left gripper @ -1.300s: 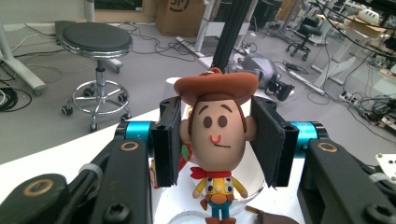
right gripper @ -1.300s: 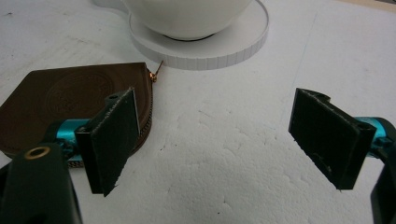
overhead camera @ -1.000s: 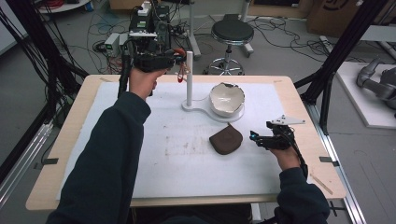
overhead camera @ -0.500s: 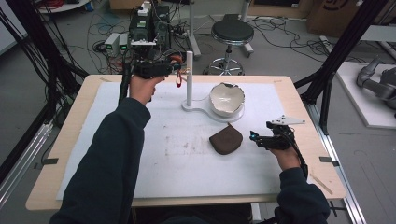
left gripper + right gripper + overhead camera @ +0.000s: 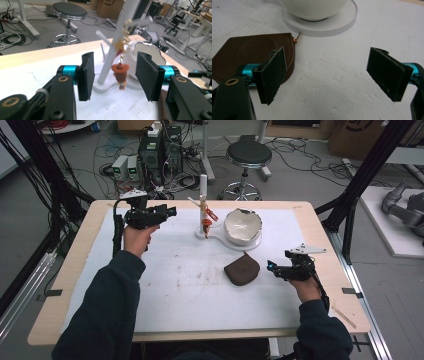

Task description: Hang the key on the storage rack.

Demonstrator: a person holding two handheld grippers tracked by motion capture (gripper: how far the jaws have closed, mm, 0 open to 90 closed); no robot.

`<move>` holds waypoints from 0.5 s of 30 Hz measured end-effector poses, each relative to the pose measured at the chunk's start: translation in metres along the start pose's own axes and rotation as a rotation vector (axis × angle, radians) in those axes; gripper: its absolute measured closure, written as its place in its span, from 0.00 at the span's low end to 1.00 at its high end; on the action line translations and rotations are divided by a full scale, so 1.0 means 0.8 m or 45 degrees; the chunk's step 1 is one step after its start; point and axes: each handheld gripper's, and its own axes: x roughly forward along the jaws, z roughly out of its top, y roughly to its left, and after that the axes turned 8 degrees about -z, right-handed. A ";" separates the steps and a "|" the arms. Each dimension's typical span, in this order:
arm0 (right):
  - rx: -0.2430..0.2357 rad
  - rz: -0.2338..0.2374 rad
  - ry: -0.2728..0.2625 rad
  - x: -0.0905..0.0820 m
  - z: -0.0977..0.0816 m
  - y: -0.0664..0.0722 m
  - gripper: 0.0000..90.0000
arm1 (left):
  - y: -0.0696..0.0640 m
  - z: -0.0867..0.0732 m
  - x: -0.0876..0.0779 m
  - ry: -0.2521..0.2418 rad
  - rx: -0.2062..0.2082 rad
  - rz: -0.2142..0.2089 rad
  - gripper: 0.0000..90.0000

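A small orange-red figure charm (image 5: pixel 206 223) (image 5: pixel 120 74) hangs by a gold chain from a peg of the white stand (image 5: pixel 203 195) (image 5: pixel 113 53). My left gripper (image 5: pixel 171 212) (image 5: pixel 115 75) is left of the stand and points at it. Its jaws have just been opening and are open. The charm dangles beyond the pads, which do not touch it. My right gripper (image 5: pixel 272 268) (image 5: pixel 327 77) is open low over the white mat, with nothing in it. A brown leather pouch (image 5: pixel 242 269) (image 5: pixel 249 50) lies just to its left.
A white bowl (image 5: pixel 243 225) (image 5: pixel 314 7) sits on the round end of the stand's white base (image 5: pixel 220 241) (image 5: pixel 337 22). A white mat (image 5: pixel 190 290) covers the wooden table (image 5: pixel 75 265). A stool (image 5: pixel 248 154) and cables lie beyond the far edge.
The left gripper has dropped and pulled back to the left of the stand, and its jaws have opened. The charm it carried now hangs from the stand's peg. The right gripper has not moved.
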 end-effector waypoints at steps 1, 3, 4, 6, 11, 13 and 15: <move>-0.002 0.003 -0.002 0.000 0.000 0.000 0.18 | -0.001 -0.004 -0.002 -0.001 0.017 -0.004 0.53; -0.005 0.002 -0.002 0.000 0.000 0.000 0.18 | -0.004 -0.011 -0.006 -0.017 0.040 -0.011 0.49; -0.004 0.002 -0.001 0.000 0.000 0.000 0.18 | -0.006 -0.015 -0.008 -0.023 0.059 -0.017 0.47; -0.001 0.002 -0.006 0.000 0.000 0.000 0.18 | -0.009 -0.023 -0.012 -0.038 0.118 -0.005 0.39; -0.007 -0.001 -0.028 -0.002 0.001 0.000 0.18 | -0.009 -0.050 -0.024 -0.107 0.221 -0.046 0.26; -0.016 0.003 -0.033 -0.002 0.002 0.001 0.18 | -0.007 -0.062 -0.031 -0.109 0.228 -0.053 0.22; -0.027 0.006 -0.038 -0.002 0.002 0.002 0.18 | -0.005 -0.076 -0.039 -0.123 0.247 -0.051 0.22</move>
